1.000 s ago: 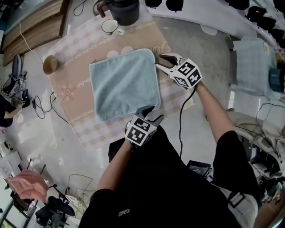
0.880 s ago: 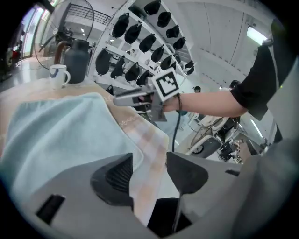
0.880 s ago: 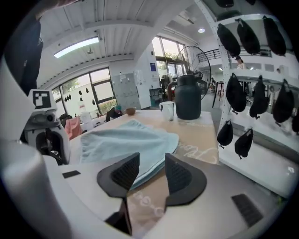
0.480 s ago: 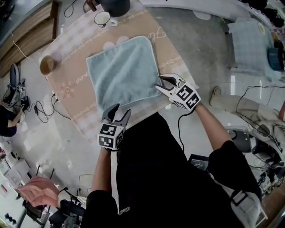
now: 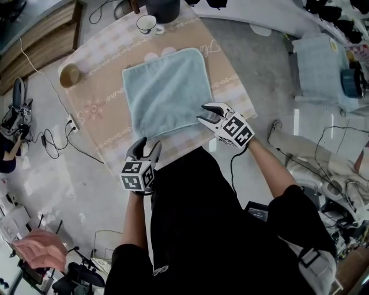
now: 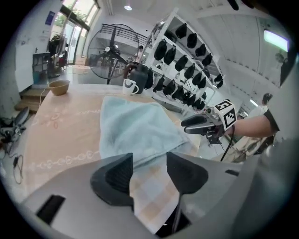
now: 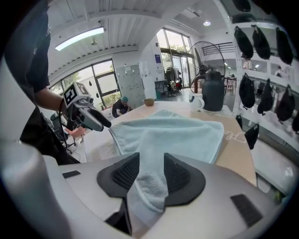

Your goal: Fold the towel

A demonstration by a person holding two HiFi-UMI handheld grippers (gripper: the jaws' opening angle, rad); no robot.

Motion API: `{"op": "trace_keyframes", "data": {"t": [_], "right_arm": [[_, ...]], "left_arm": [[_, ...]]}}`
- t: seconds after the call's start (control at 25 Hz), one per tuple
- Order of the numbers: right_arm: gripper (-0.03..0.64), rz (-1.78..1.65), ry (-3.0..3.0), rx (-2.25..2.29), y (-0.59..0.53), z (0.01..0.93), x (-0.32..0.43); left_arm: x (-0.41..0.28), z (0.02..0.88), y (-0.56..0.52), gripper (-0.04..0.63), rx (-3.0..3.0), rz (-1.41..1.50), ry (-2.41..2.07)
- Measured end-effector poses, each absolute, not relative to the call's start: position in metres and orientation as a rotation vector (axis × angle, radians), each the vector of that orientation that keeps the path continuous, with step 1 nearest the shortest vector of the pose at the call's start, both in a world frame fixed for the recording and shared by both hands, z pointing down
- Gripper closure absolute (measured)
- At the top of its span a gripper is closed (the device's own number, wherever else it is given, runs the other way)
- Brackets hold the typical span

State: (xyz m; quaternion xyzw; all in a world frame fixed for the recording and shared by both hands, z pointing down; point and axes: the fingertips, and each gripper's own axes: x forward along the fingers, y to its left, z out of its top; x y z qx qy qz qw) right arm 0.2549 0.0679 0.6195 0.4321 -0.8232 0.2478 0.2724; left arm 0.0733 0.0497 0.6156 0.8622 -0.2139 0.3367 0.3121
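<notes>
A light blue towel [image 5: 167, 92] lies flat on the checked tablecloth [image 5: 104, 109]. My right gripper [image 5: 206, 113] is at the towel's near right corner. In the right gripper view the towel [image 7: 173, 130] runs in between the jaws of this gripper [image 7: 152, 163], which stand wide and open. My left gripper [image 5: 145, 148] is at the near left corner, open. In the left gripper view only tablecloth shows between its jaws [image 6: 149, 161], and the towel's edge [image 6: 135, 126] lies just beyond them. Each gripper view shows the other gripper: the right one [image 6: 196, 125], the left one [image 7: 93, 119].
A white cup [image 5: 147, 24] and a dark kettle [image 5: 161, 8] stand at the table's far end. A brown bowl [image 5: 70, 75] sits at the far left corner. Cables trail over the floor [image 5: 57, 138] to the left. The table's near edge runs just under both grippers.
Both grippers have slid along the towel: the right from its far right corner to the near right one, the left from near its right corner to the left one. The towel still lies flat.
</notes>
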Motion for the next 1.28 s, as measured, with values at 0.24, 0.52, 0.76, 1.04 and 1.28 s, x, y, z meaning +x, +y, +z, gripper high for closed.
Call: {"op": "trace_keyframes", "data": {"t": [0.24,0.52,0.76,1.04,1.28], "right_arm": [[0.468,0.542,-2.277,1.023,0.012,0.598,0.218],[0.468,0.376,-2.303,0.755,-0.101,0.590,0.178],[0.468,0.379,-2.259,0.639,-0.193,0.605,0.146],[0.448,0.537,-2.098,0.458,-0.239,0.645,0.122],[0.443,0.646,-1.952,0.435,-0.242,0.673,0.119]], "left_arm": [[0.046,0.611,0.050,0.387,2.218,0.796,-0.690],[0.033,0.617,0.021,0.387,2.060,0.597,-0.867],[0.019,0.631,0.000,0.387,1.950,0.508,-0.977],[0.015,0.646,0.001,0.387,1.820,0.440,-1.041],[0.013,0.656,0.001,0.387,1.760,0.408,-1.023]]}}
